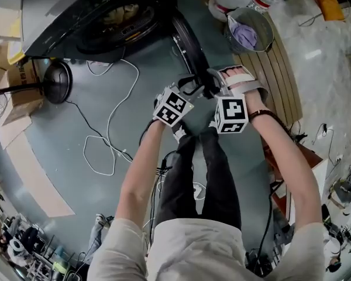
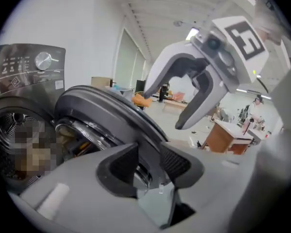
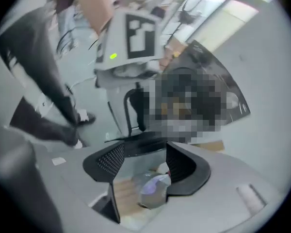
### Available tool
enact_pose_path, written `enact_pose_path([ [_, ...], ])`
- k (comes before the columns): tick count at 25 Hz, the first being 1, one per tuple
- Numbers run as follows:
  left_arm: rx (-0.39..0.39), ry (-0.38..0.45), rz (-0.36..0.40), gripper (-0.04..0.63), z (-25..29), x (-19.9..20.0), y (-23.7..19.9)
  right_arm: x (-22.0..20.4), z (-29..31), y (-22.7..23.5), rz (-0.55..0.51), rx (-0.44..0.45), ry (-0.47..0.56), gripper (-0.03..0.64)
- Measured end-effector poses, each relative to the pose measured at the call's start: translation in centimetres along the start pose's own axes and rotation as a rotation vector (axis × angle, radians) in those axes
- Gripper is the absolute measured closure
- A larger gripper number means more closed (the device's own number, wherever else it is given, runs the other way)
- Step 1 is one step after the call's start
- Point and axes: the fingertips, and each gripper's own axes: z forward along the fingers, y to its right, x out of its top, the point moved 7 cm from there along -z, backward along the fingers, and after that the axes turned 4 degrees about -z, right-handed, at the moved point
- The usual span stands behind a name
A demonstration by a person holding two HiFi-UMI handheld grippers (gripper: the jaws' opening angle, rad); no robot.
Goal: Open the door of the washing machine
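Already the washing machine (image 1: 52, 10), far left, has its door (image 1: 187, 40) swung well out toward me, so I judge the opening all but done. My left fingers (image 2: 119, 171) stand partly apart with the door's rim in their gap, not pinched as far as I can see. My right fingers (image 3: 109, 161) gape wide just beside it, holding nothing. Next I should nudge the door wider or draw both hands clear. Wooden boards (image 1: 275, 69) and a metal bucket (image 1: 263, 22) crowd the door's right. A white cable (image 1: 111, 127) loops on the near floor.
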Motion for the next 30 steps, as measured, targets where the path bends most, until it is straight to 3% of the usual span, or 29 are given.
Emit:
enact_pose_path([
  [3, -0.019, 0.014, 0.015, 0.4, 0.8, 1.0, 0.6, -2.4, -1.0, 1.0, 0.47, 0.006, 0.111, 0.359],
  [5, -0.022, 0.015, 0.03, 0.417, 1.5, 1.7, 0.6, -4.4, -1.3, 1.8, 0.727, -0.006, 0.172, 0.359],
  [7, -0.029, 0.021, 0.03, 0.419, 2.3, 2.2, 0.8, -6.1, -1.4, 2.3, 0.914, -0.006, 0.215, 0.359],
  [10, -0.017, 0.027, 0.022, 0.435, 3.1, 2.6, 0.6, -7.7, -1.1, 2.3, 1.079, 0.01, 0.269, 0.36],
  [20, 0.008, 0.026, 0.041, 0.528, 6.9, 5.4, 0.6, -12.5, 0.9, 3.2, 1.181, 0.058, 0.397, 0.378],
  [27, 0.038, 0.042, 0.007, 0.534, 10.4, 8.0, 0.7, -16.3, 2.0, 5.6, 1.074, 0.073, 0.37, 0.474],
  [30, 0.054, 0.038, -0.005, 0.534, 11.7, 8.9, 0.4, -17.7, 2.3, 6.6, 1.031, 0.095, 0.364, 0.477],
])
